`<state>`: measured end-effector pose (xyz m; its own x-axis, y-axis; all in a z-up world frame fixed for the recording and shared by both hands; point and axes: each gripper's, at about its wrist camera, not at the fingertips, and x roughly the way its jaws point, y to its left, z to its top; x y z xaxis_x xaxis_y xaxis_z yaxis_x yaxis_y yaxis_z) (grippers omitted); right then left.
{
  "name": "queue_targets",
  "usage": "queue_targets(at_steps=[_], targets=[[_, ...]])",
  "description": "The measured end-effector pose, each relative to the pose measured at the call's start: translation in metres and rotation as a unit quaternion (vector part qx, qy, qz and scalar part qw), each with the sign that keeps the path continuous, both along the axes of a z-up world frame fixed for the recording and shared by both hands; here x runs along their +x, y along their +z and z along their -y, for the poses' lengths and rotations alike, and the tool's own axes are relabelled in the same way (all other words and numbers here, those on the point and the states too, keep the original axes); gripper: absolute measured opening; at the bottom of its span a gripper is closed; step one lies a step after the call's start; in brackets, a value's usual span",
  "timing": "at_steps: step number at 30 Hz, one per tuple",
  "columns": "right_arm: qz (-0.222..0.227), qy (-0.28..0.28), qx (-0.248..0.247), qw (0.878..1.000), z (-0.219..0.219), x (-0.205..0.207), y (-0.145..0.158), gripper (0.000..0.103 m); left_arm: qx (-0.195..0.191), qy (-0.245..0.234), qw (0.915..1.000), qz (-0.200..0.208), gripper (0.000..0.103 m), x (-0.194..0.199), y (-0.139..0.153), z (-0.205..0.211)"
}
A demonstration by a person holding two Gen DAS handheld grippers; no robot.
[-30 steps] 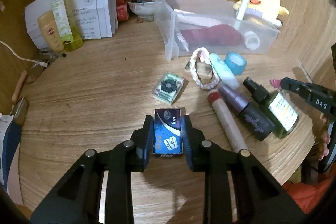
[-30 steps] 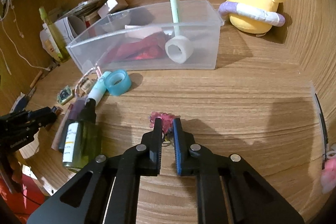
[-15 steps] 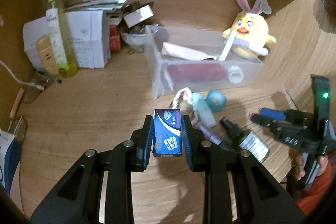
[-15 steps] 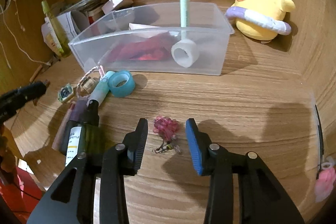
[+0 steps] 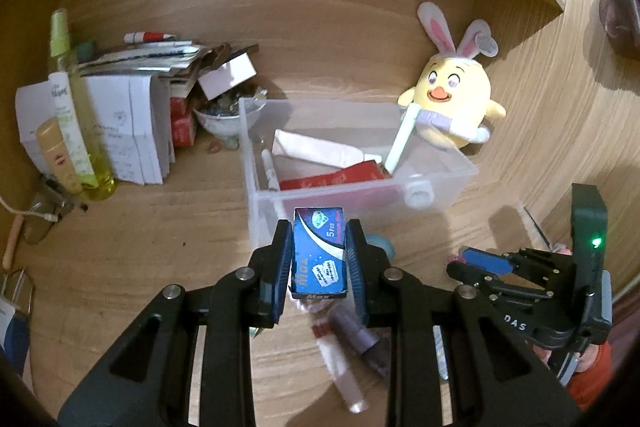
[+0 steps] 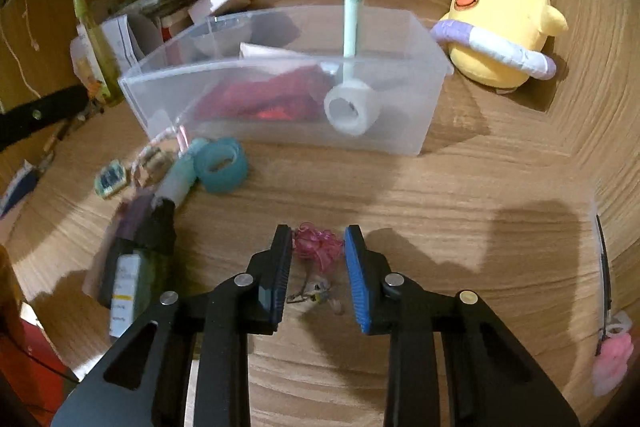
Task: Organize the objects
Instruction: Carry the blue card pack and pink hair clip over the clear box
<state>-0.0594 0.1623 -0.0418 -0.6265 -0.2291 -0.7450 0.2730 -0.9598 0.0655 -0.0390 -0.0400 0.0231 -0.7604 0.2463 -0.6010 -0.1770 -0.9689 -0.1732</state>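
Left wrist: hand-held gripper (image 5: 319,259) clamps blue box (image 5: 319,254), long axis pointing away.

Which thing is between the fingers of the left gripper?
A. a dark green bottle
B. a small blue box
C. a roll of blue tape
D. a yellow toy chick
B: in the left wrist view the left gripper has its two pads pressed on the sides of a small blue box, held up in front of the clear bin.
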Motion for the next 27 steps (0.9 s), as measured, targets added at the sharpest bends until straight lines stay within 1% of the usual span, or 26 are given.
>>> queue_targets(at_steps=[6, 11, 14, 23, 27], targets=[[-0.04, -0.003, -0.014, 0.999, -0.005, -0.008, 0.031, 0.025, 0.005, -0.001, 1.0, -0.007, 0.027, -0.011, 0.009, -0.006], [-0.076, -0.004, -0.034, 0.997, -0.006, -0.01, 0.057, 0.025, 0.007, 0.004, 0.9998, -0.017, 0.027, -0.018, 0.018, -0.009], [-0.094, -0.001, -0.037, 0.995, -0.005, -0.012, 0.07, 0.025, 0.01, 0.008, 0.9997, -0.018, 0.027, -0.023, 0.02, -0.009], [-0.13, 0.003, -0.05, 0.99, -0.003, -0.023, 0.097, 0.025, 0.02, 0.013, 0.9996, -0.017, 0.027, -0.044, 0.025, -0.011], [-0.15, 0.003, -0.048, 0.987, -0.002, -0.032, 0.11, 0.025, 0.021, 0.016, 0.9995, -0.018, 0.027, -0.053, 0.028, -0.013]])
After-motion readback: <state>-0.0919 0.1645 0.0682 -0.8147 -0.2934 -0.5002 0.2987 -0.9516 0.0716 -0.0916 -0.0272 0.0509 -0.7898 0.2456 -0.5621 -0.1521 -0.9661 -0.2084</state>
